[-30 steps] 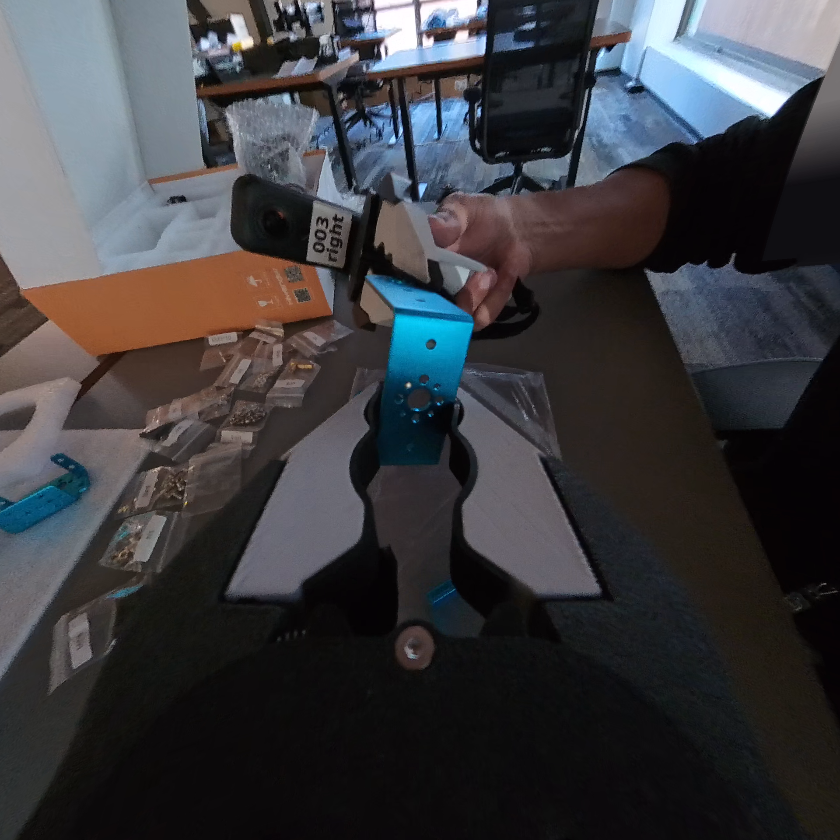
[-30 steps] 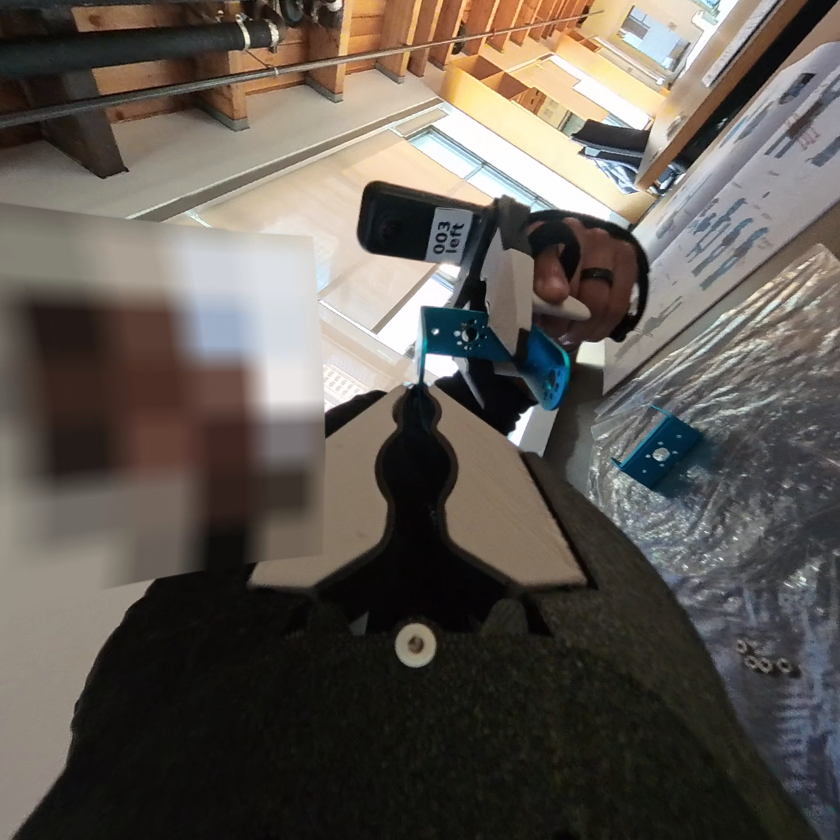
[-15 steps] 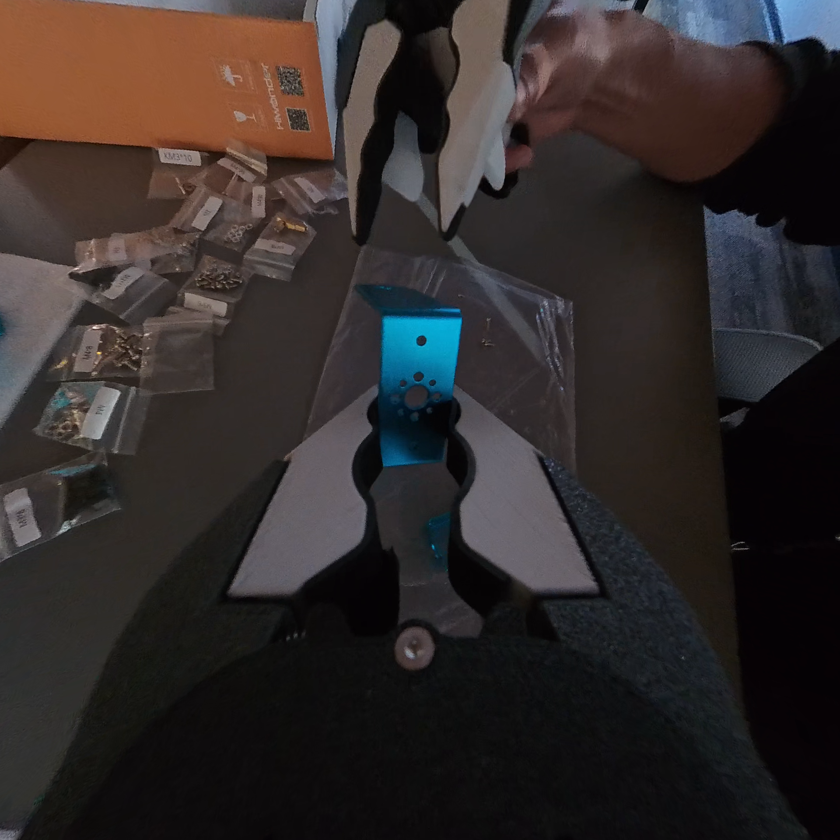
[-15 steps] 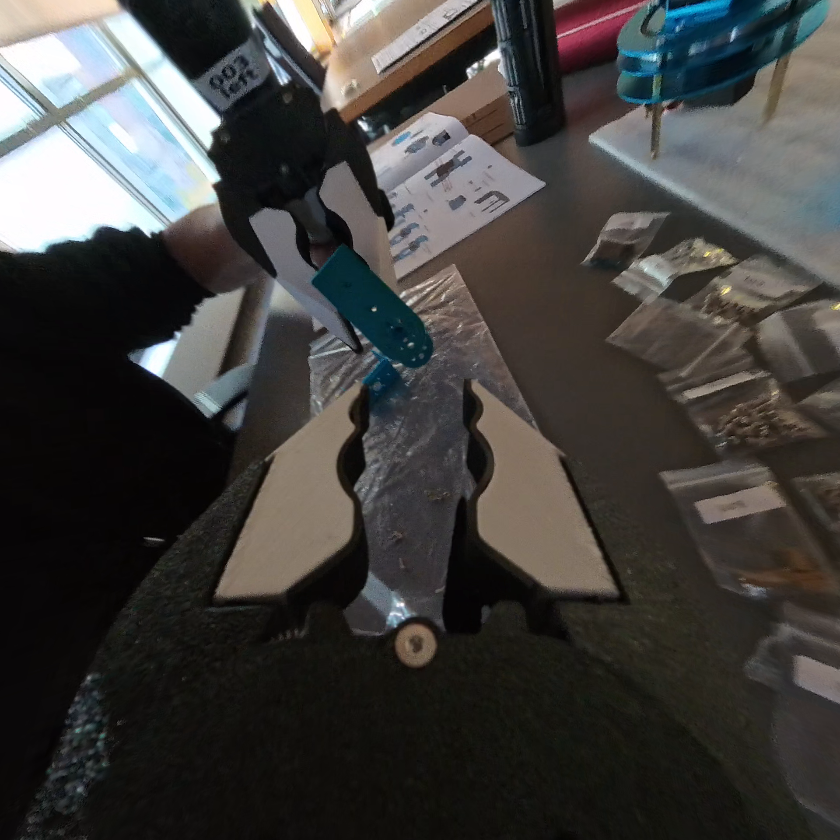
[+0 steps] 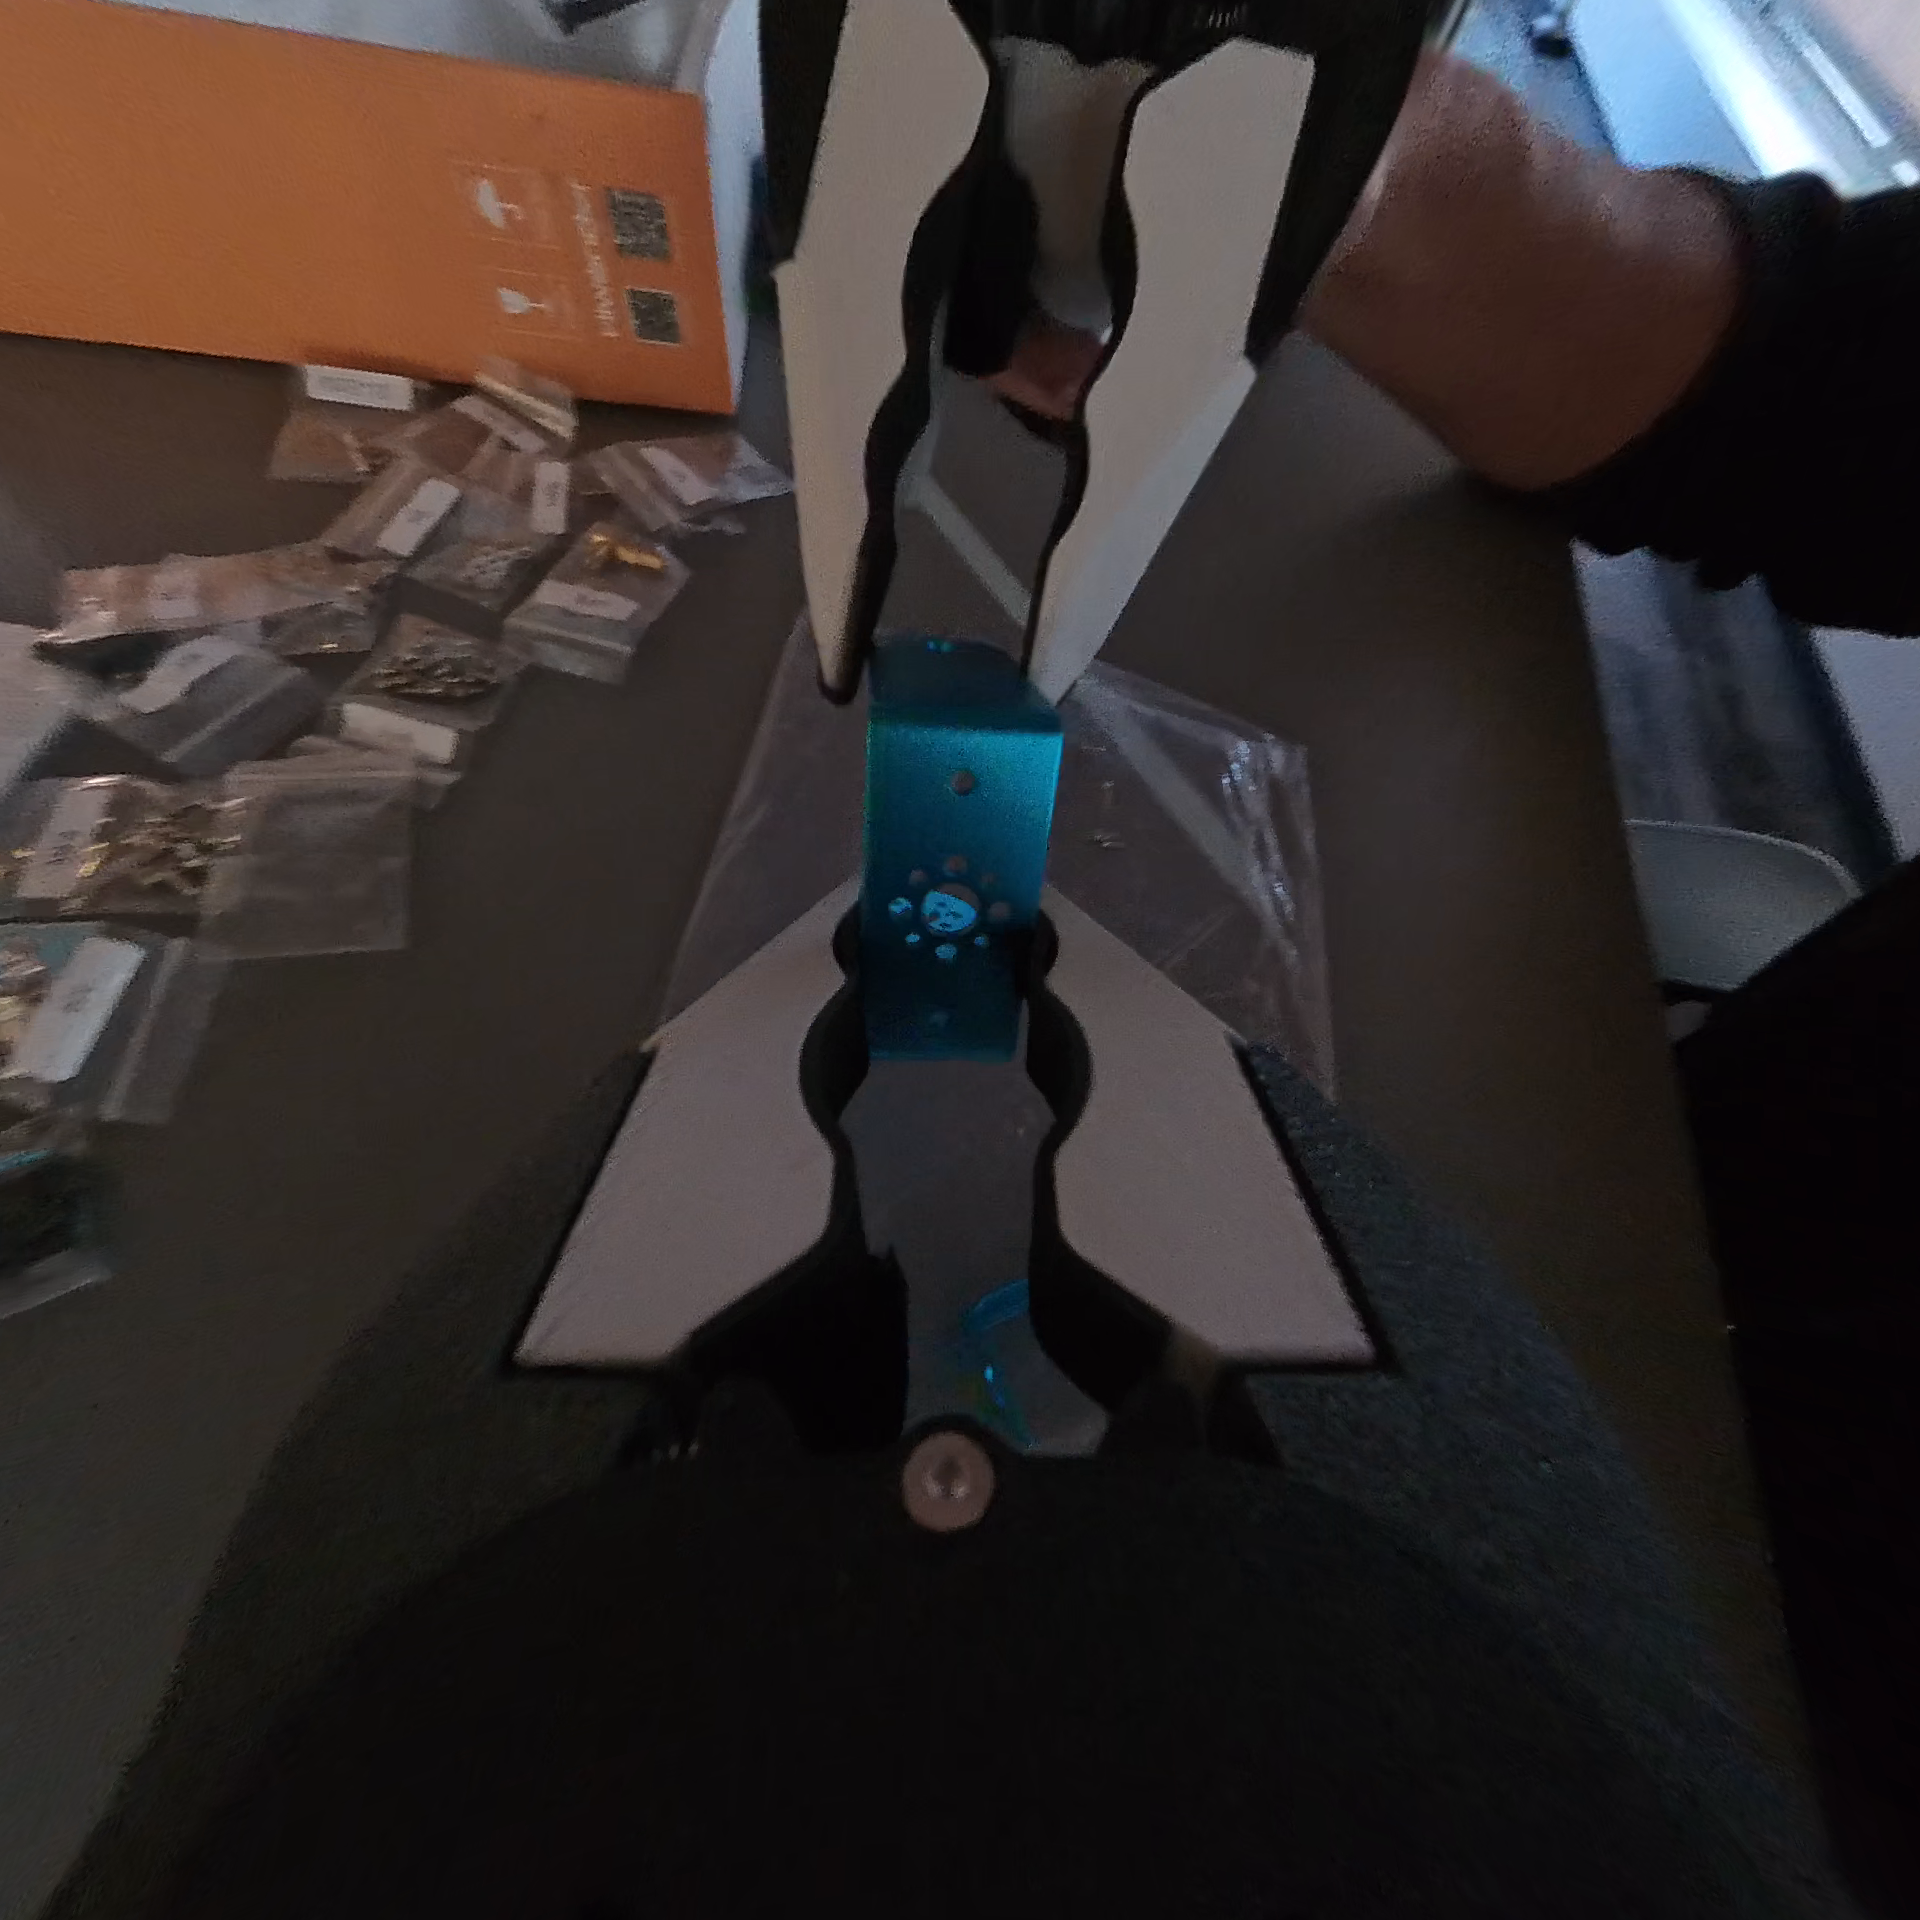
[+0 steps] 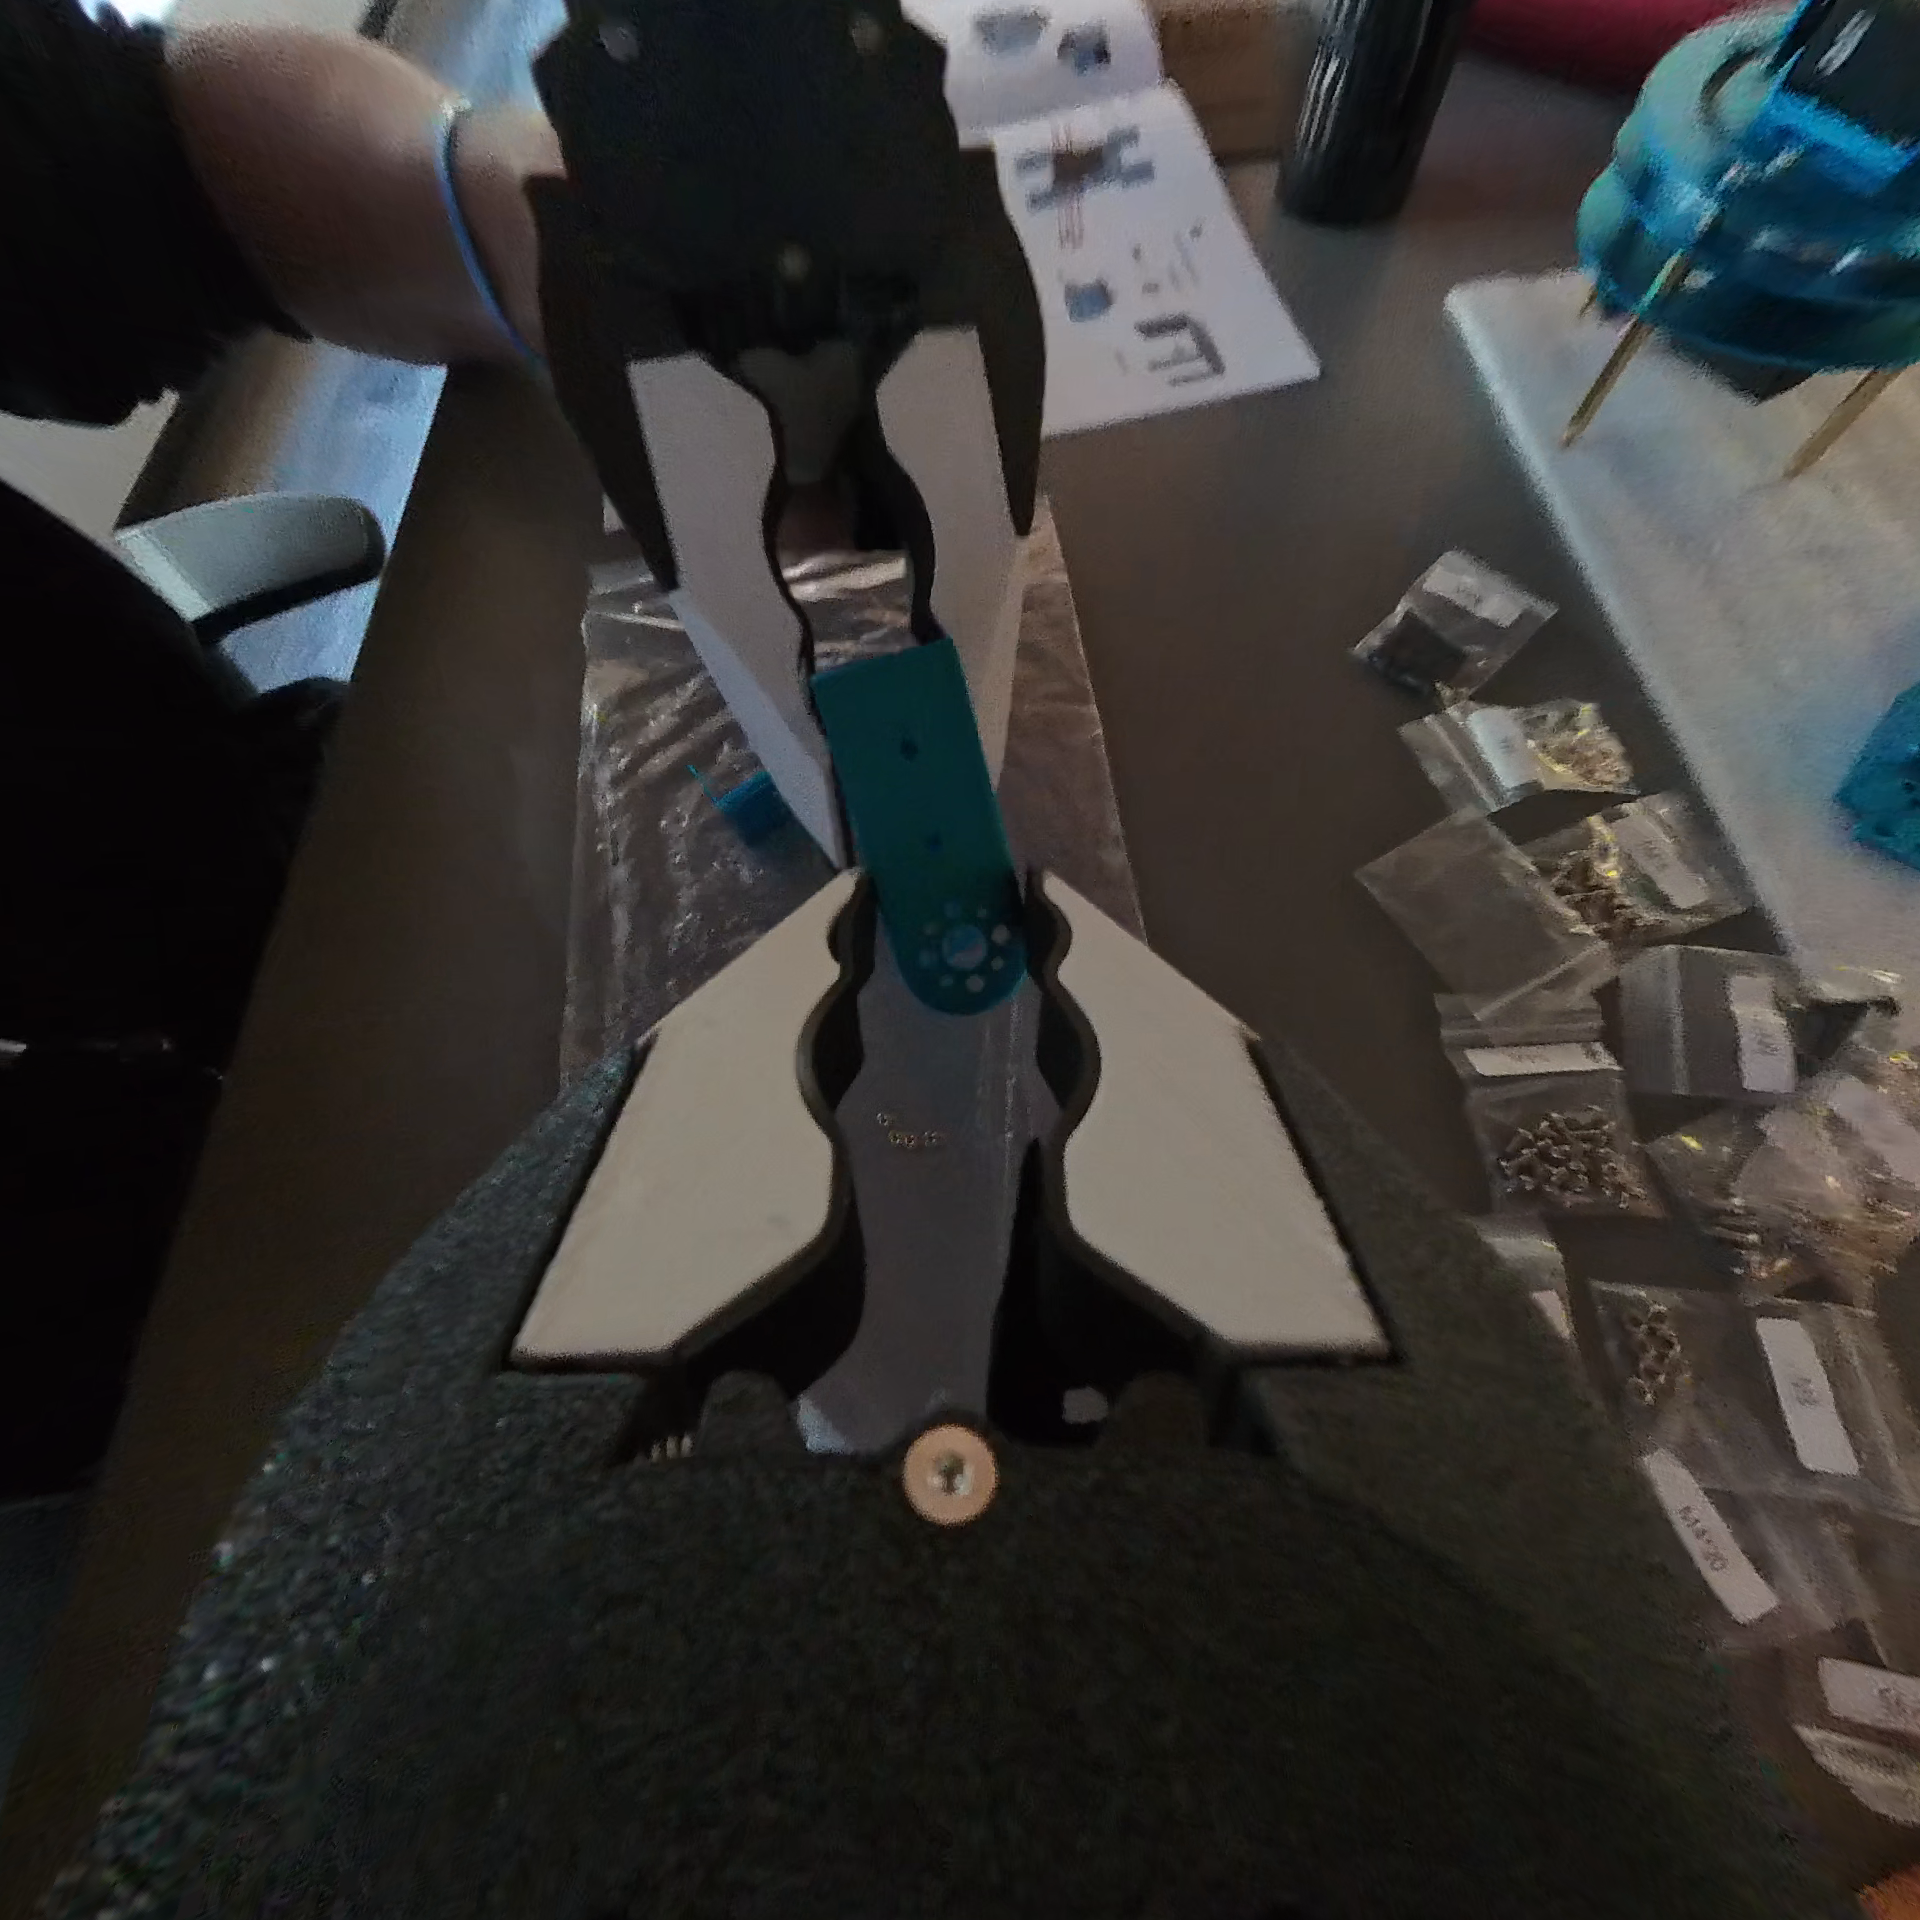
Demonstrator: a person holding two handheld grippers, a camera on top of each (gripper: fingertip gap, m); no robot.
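The left gripper [image 5: 940, 935] has its fingers clenched on a blue bracket [image 5: 958, 883], held up above a clear plastic sheet [image 5: 1195, 790] on the dark surface [image 5: 1403, 727]. The right gripper [image 6: 940, 935] faces it with fingers spread either side of the bracket's far end, close against it, though whether they press it I cannot tell. Small parts bags [image 5: 312, 727] lie to the left beside an orange box [image 5: 343, 197].
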